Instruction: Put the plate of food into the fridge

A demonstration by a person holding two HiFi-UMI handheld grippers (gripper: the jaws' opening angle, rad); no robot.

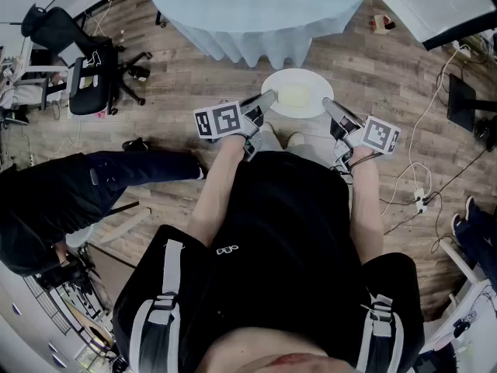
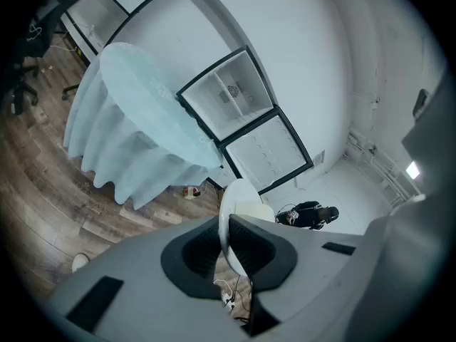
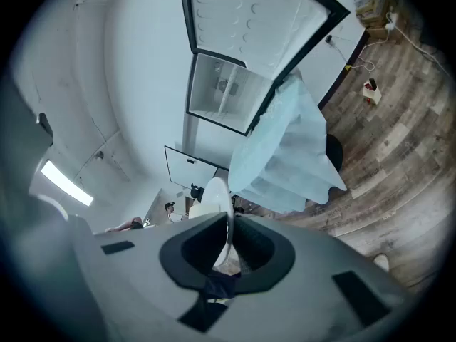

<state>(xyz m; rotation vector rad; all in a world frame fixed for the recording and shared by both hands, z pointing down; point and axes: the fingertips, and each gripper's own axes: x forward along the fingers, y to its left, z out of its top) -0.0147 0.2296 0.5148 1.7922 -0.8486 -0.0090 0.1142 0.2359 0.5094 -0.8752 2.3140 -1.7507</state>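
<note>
The plate (image 1: 293, 93) is carried in the air at the upper middle of the head view, above the wooden floor (image 1: 373, 68) and just short of the cloth-covered surface (image 1: 256, 10) along the top edge. It holds a pale block of food (image 1: 296, 95), so it is kept close to level. Gripping it on two opposite sides looks meant to stop it tipping or swinging on the way.

The left tool (image 1: 264, 99) comes in from the plate's left edge. In the left gripper view its jaws are nearly closed, with the thin white rim of the plate (image 2: 239, 205) pinched between the dark pads. The right tool (image 1: 332, 109) does the same from the right edge – its own view shows the rim (image 3: 214, 194) clamped between jaws that are almost together. Both hold only the rim, well clear of the food.

The fridge (image 2: 246, 123) stands open beyond the surface, its white inside showing at the upper middle of both gripper views. The plate is not yet near it. By my judgement the carry is in its early part, and the draped surface lies between the person and the fridge – a thing to step round while keeping the plate flat.
</note>
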